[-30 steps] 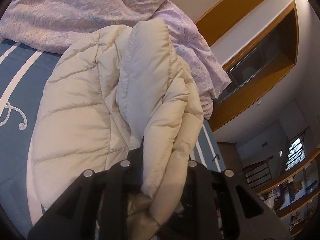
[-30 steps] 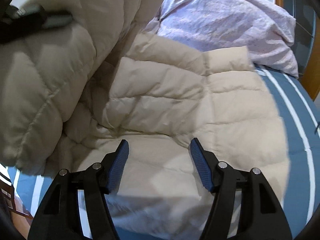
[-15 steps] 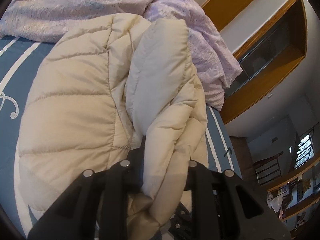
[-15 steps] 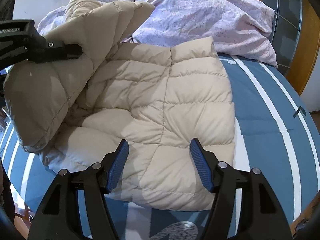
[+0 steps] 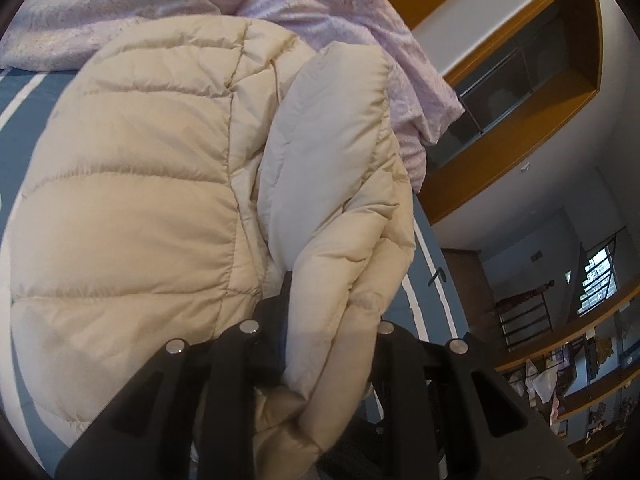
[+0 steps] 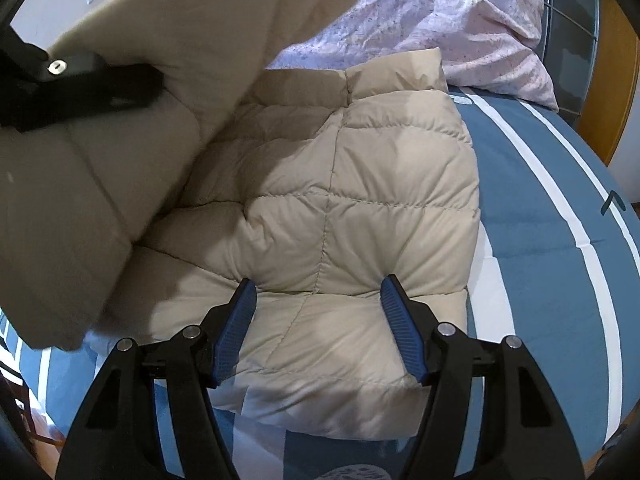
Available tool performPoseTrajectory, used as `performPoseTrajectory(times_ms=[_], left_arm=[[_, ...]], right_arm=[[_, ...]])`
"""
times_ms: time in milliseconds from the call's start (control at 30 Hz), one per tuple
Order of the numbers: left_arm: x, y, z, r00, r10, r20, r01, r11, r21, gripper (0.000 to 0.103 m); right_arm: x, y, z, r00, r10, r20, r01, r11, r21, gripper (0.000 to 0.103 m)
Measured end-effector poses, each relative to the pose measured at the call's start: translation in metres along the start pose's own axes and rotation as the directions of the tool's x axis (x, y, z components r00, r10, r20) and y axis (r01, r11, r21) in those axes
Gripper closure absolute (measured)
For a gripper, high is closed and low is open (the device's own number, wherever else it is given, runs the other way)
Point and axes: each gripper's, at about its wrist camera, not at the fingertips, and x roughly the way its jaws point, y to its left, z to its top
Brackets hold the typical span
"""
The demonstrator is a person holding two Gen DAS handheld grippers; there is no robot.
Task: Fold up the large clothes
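Two grippers were at work: our left gripper (image 5: 332, 320) was clamped on a lifted flap of the cream puffer jacket (image 6: 340, 208), while our right gripper (image 6: 316, 312) hovered wide open and empty just above the near hem. We judged the fold half made (that flap wanted carrying across and laying flat). The jacket lay on the blue striped bed (image 6: 560, 240), its long axis running away toward the lilac duvet (image 6: 460, 20).

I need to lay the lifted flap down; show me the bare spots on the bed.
Bare blue striped bedspread lies right of the beige puffer jacket, running to the bed's edge. A narrower strip shows at the jacket's left. Crowded: the lilac duvet heaps behind the jacket, and the left gripper holds the raised flap.
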Motion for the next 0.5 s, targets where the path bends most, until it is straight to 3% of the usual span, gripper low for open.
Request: performPoseTrajectory(times_ms=[200,300,367,500], left_arm=[[0.002,0.002,0.001,1.000,-0.002,-0.020,0.002,1.000,-0.017,0.072],[-0.003,-0.001,0.003,1.000,-0.005,-0.014,0.005,1.000,-0.017,0.059],[-0.007,-0.006,0.005,1.000,-0.015,-0.005,0.015,1.000,-0.018,0.042],[-0.016,-0.012,0.004,1.000,0.004,0.013,-0.004,1.000,0.006,0.040]], right_arm=[[0.000,0.000,0.001,1.000,0.001,-0.003,-0.001,1.000,0.004,0.037],[0.000,0.000,0.001,1.000,-0.002,-0.005,0.002,1.000,0.006,0.037],[0.000,0.000,0.000,1.000,-0.002,-0.006,0.002,1.000,0.008,0.037],[0.000,-0.001,0.000,1.000,0.001,-0.009,0.000,1.000,0.014,0.037]])
